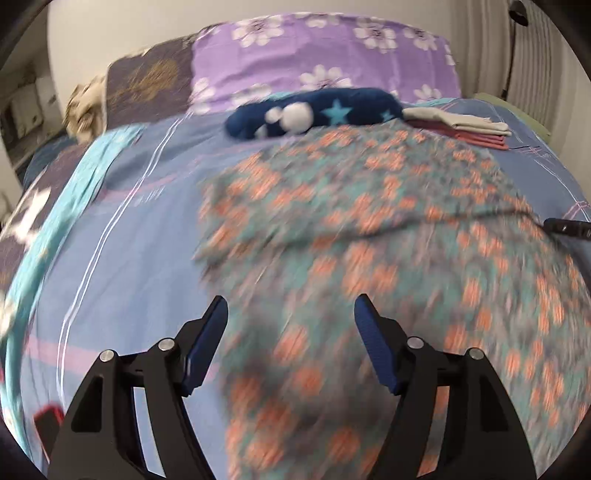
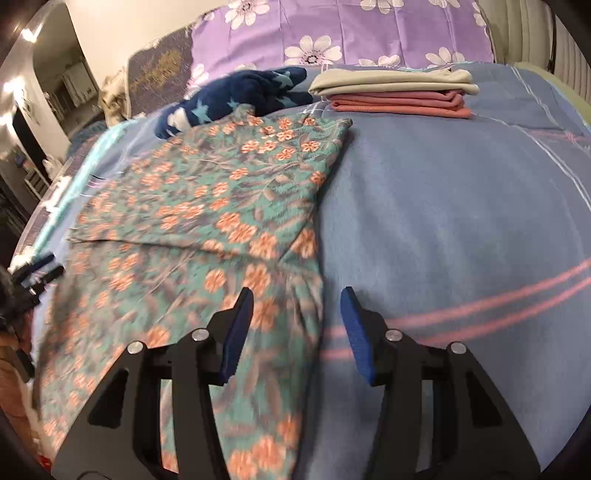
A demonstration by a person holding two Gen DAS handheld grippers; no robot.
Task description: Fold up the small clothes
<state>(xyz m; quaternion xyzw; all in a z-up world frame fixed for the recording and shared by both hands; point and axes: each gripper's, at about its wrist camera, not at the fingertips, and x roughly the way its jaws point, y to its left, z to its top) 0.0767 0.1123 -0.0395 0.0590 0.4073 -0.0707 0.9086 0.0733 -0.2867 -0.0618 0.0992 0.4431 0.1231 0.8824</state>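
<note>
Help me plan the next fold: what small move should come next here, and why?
Probably bring the right gripper down onto the floral garment's near right edge and close. Both grippers, left too, stand open and empty, the garment lies only part folded on the blue bedspread, and that edge sits between the right fingers.

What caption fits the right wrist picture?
Open right gripper over the floral garment's edge on the blue bedspread.

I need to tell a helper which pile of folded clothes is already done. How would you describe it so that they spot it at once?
Start at the purple flowered pillow at the head of the bed. Just in front of it, on the blue bedspread, lies a small neat stack of folded clothes, to the right of the dark blue star-patterned plush. It alone is plain: a beige piece on top of pink ones, unlike the floral garment spread nearby.
</note>
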